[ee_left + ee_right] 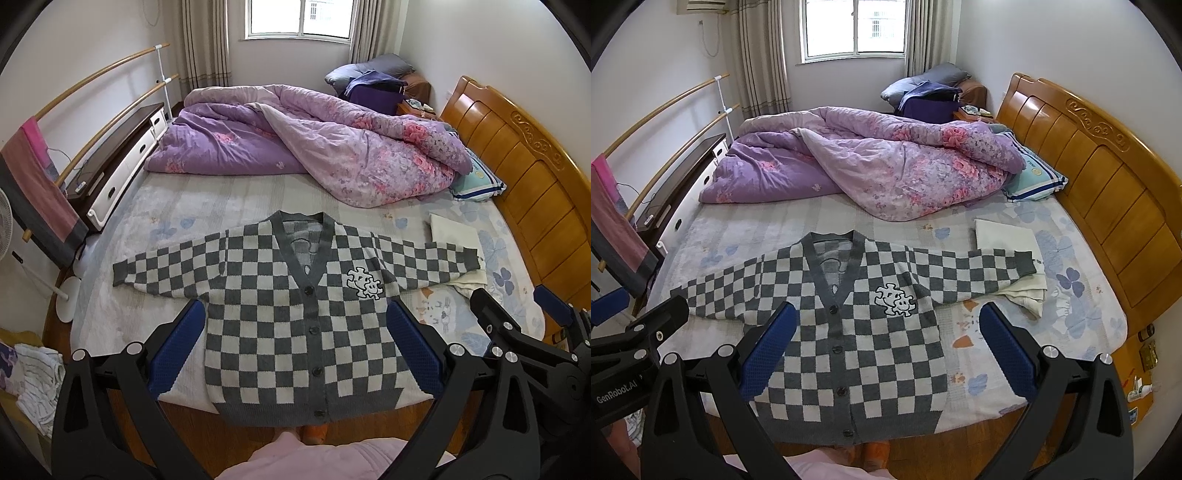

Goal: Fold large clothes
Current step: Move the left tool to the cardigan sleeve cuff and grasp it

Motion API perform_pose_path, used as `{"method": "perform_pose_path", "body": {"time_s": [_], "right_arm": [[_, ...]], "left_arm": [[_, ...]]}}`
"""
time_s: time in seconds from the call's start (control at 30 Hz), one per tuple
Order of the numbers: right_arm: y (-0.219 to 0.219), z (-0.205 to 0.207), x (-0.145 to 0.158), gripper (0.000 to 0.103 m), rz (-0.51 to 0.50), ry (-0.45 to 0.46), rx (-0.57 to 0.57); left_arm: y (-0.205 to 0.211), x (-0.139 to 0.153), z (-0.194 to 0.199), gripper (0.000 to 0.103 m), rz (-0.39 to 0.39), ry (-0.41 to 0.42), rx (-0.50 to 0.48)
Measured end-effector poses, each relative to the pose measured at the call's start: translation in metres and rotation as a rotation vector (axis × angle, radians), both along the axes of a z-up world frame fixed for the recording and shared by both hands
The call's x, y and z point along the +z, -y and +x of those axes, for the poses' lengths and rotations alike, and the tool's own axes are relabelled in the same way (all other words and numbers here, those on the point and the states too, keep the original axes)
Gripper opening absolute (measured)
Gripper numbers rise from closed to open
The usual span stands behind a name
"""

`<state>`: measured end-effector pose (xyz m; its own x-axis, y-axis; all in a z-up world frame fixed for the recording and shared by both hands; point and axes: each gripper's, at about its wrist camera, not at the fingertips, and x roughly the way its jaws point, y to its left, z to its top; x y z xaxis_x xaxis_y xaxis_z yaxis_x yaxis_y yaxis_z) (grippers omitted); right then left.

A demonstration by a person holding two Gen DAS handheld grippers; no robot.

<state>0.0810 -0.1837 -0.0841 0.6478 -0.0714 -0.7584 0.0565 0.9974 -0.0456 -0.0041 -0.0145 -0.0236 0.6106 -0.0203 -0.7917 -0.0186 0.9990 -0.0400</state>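
Note:
A grey and white checkered cardigan (280, 317) lies flat and face up on the bed, buttoned, both sleeves spread out sideways, its hem hanging over the near bed edge. It also shows in the right wrist view (857, 332). My left gripper (295, 350) is open and empty, held above the cardigan's lower body. My right gripper (886, 350) is open and empty, above the cardigan's right side. The right gripper's fingers (517, 325) show at the right of the left wrist view.
A crumpled purple floral quilt (295, 147) fills the far half of the bed. A folded cream cloth (1008, 240) lies under the right sleeve. A wooden headboard (524, 177) stands at the right. A cabinet (122, 173) and rails stand at the left.

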Motion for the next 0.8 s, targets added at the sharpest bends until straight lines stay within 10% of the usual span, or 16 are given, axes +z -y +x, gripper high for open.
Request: {"method": "perform_pose_path", "body": {"time_s": [0.8], "right_arm": [[-0.016, -0.019, -0.017, 0.096, 0.117, -0.111, 0.221]], "left_arm": [[-0.028, -0.004, -0.086, 0.098, 0.027, -0.069, 0.206]]}}
